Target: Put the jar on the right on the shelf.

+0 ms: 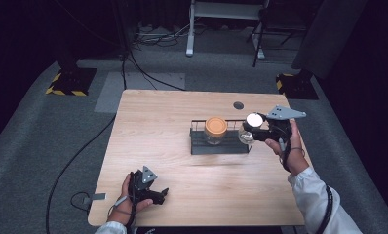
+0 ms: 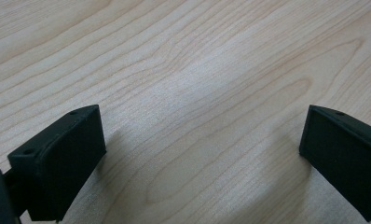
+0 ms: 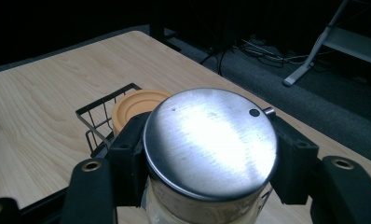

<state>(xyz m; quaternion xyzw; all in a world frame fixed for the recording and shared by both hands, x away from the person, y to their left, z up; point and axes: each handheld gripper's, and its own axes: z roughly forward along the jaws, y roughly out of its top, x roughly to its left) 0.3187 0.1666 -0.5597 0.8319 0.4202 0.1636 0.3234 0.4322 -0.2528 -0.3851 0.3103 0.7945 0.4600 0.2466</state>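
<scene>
The glass jar with the steel lid [image 1: 250,126] hangs in the high view at the three o'clock end of the black wire rack [image 1: 220,145], clamped just under its lid by our right gripper [image 1: 253,129] and seemingly lifted above the rack's floor, though we cannot tell the clearance; the orange-lidded jar [image 1: 215,129] stands in the rack at its nine o'clock side, just beside it. Our left gripper [image 1: 159,193] rests at seven o'clock on the table [image 1: 182,107]. In the left gripper view, its jaws stand wide apart over bare wood, holding nothing. In the right gripper view, the jaws press both sides of the steel-lidded jar [image 3: 210,142], with the orange lid [image 3: 130,108] at ten o'clock. We judge it best to keep the jar upright, squeeze steadily, and clear the rack's rail and the neighbouring jar before travelling sideways.
</scene>
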